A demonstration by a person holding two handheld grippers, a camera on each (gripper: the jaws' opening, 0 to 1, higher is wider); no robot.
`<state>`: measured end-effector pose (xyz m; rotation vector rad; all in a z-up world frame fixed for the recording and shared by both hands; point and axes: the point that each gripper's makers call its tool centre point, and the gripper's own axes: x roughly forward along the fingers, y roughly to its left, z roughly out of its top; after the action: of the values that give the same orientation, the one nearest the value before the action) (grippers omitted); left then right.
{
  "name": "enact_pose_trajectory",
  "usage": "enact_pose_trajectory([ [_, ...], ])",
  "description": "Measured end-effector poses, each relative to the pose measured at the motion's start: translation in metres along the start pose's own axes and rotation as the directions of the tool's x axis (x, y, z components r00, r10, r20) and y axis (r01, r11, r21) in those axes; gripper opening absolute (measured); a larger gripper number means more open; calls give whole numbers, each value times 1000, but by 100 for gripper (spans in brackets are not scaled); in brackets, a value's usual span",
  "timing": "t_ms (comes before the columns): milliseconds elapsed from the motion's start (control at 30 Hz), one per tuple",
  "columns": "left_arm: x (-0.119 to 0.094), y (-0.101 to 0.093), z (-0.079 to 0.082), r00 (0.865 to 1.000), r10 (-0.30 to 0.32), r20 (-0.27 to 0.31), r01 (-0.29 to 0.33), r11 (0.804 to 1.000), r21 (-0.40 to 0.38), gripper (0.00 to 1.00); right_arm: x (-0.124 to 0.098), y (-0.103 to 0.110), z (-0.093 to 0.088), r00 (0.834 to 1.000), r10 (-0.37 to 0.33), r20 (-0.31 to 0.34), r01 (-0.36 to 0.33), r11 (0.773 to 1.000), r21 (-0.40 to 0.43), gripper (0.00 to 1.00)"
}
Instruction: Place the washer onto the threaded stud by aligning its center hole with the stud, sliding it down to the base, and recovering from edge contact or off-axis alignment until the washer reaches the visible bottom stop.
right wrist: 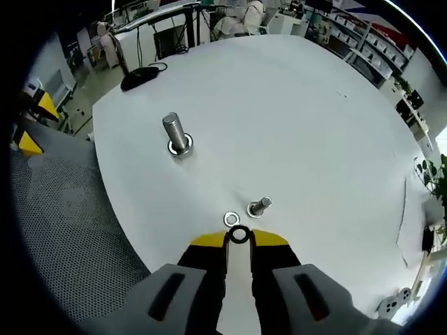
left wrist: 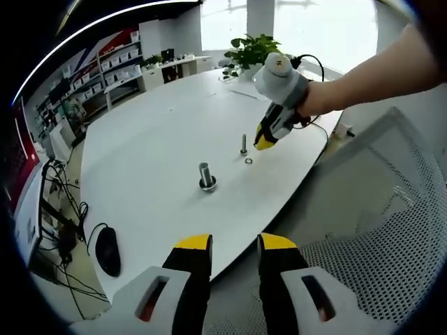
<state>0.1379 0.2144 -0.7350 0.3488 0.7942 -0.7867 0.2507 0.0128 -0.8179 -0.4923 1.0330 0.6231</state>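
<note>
On the white table [right wrist: 314,118] a small threaded stud [right wrist: 260,206] stands upright with a silver washer [right wrist: 231,219] lying flat beside it. My right gripper [right wrist: 239,239] is just short of them, shut on a dark washer [right wrist: 239,235] pinched between its yellow tips. In the left gripper view the right gripper [left wrist: 265,142], held by a hand, hovers close to the small stud [left wrist: 244,144] and the loose washer [left wrist: 248,161]. A larger stud [left wrist: 206,174] with a washer at its base stands nearer. My left gripper [left wrist: 235,244] is open, off the table's edge.
A black mouse [left wrist: 108,250] lies near the table's edge. A mesh chair [left wrist: 377,244] sits under my left gripper. A potted plant [left wrist: 251,50] stands at the far end of the table. A white game controller [right wrist: 391,301] lies close to my right gripper.
</note>
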Motion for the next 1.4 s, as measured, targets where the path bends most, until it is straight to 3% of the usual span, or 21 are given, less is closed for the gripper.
enact_pose_trajectory([
  [267,0,-1,0,1000,-6,0,6,1000,1,24,-5,-9,16,999,-28,40,29,1000,-12,14],
  [367,0,-1,0,1000,-8,3,8,1000,-2,24,-7,-12,18,998,-59,27,61,995,-79,14],
  [633,0,-2,0,1000,-17,4,17,1000,-1,24,-5,-16,21,997,-68,34,70,995,-71,14],
  [1400,1,-3,-1,1000,-25,-6,25,1000,-3,24,12,-21,25,999,-40,-10,39,996,-77,14],
])
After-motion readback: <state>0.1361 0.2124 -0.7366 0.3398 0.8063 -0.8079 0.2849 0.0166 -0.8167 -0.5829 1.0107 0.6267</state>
